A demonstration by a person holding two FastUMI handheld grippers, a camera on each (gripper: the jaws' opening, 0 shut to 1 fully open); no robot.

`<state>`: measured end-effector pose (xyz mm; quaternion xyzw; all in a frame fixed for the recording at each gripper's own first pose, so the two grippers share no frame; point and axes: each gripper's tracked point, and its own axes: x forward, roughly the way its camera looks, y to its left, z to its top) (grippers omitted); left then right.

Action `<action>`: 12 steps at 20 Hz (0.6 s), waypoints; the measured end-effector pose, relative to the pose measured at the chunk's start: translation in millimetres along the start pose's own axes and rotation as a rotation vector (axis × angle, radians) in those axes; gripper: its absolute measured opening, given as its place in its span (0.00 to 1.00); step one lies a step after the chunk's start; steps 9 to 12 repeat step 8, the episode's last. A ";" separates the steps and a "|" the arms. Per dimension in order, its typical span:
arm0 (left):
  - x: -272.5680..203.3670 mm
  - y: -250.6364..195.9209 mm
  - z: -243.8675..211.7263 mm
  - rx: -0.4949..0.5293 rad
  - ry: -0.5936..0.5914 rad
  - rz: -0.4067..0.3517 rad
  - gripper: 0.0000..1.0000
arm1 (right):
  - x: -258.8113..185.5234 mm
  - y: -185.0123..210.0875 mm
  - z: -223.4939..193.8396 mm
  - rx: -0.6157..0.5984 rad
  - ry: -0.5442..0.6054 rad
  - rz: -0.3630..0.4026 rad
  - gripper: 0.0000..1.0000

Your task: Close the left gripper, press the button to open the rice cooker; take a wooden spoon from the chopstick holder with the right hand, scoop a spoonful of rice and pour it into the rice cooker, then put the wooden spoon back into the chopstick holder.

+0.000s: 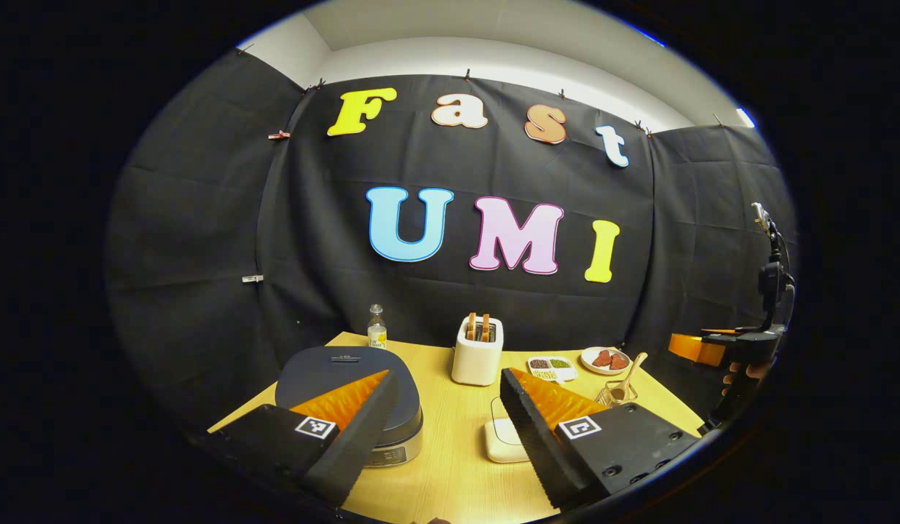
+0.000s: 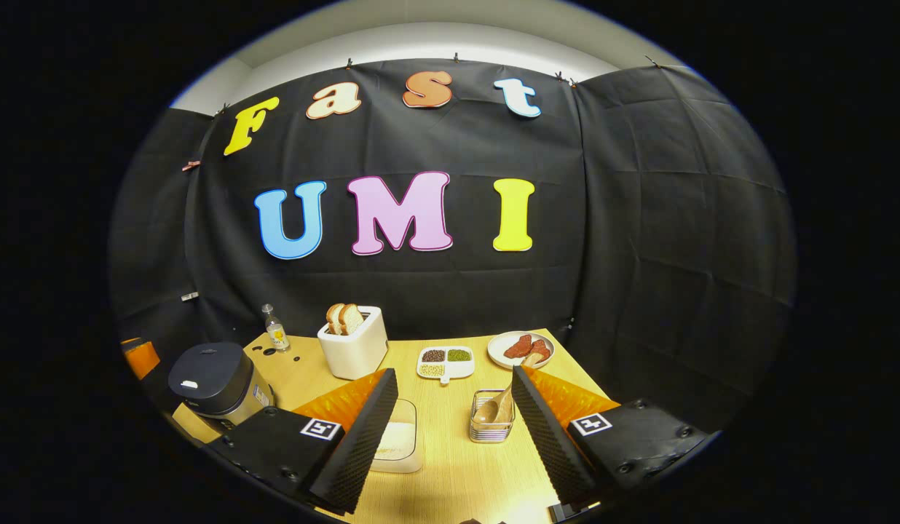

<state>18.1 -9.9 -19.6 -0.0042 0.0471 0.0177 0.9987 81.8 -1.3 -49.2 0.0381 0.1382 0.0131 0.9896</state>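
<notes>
Surface (image 2: 450, 444): pale wood, set against a black cloth wall; both claws hang above its near edge
Left claw (image 1: 441, 429): jaws wide apart, holding nothing
Rice cooker (image 1: 348, 397): dark lid down; partly behind the left claw's left finger, just ahead; in the right gripper view it sits far to the left (image 2: 215, 384)
Rice box (image 1: 504, 437): shallow white box between the left claw's fingers, close in; in the right gripper view it lies just inside that claw's left finger (image 2: 399, 437), pale grains inside
Right claw (image 2: 450, 429): jaws wide apart, empty; seen from the left gripper view far to the right (image 1: 694, 348), a hand (image 1: 741, 375) under it
Chopstick holder (image 2: 491, 426): wire basket between the right claw's fingers, just ahead, nearer its right finger
Wooden spoon (image 2: 497, 407): standing in the holder, handle leaning up to the right
Toaster (image 2: 354, 351): white, bread in its slots; beyond the right claw's left finger
Divided dish (image 2: 446, 362): farther ahead, between the fingers
Plate (image 2: 520, 349): farther, right of the dish
Bottle (image 2: 277, 331): farthest, by the wall, left of the toaster
</notes>
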 end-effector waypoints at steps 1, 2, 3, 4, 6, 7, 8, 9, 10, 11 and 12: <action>-1.9 -0.8 -1.0 0.000 0.002 0.000 0.95 | -0.5 1.1 0.3 -0.001 -0.001 0.003 0.99; -3.9 -0.7 -1.8 -0.001 0.001 0.000 0.95 | -1.3 1.3 0.3 -0.007 -0.003 0.005 0.99; -5.5 -1.0 -1.8 -0.001 0.000 0.000 0.95 | -3.2 0.9 1.0 -0.012 -0.006 0.005 0.99; -5.4 -1.2 -3.3 0.000 0.001 -0.001 0.95 | -4.7 0.1 0.4 -0.014 -0.006 0.005 0.98; -8.2 -0.2 -6.8 0.001 0.006 0.000 0.95 | -6.5 -1.5 -2.7 -0.017 -0.002 0.003 0.98; -8.7 -0.1 -7.5 0.001 0.008 -0.002 0.95 | -8.0 -3.1 -3.3 -0.018 -0.001 -0.001 0.99; -9.4 0.0 -10.6 0.001 0.011 -0.001 0.95 | -8.0 -5.4 -5.5 -0.019 0.004 -0.005 0.99; -9.4 0.0 -10.6 0.001 0.011 -0.001 0.95 | -8.0 -5.4 -5.5 -0.019 0.004 -0.005 0.99; -9.4 0.0 -10.6 0.001 0.011 -0.001 0.95 | -8.0 -5.4 -5.5 -0.019 0.004 -0.005 0.99; -9.4 0.0 -10.6 0.001 0.011 -0.001 0.95 | -8.0 -5.4 -5.5 -0.019 0.004 -0.005 0.99; -9.4 0.0 -10.6 0.001 0.011 -0.001 0.95 | -8.0 -5.4 -5.5 -0.019 0.004 -0.005 0.99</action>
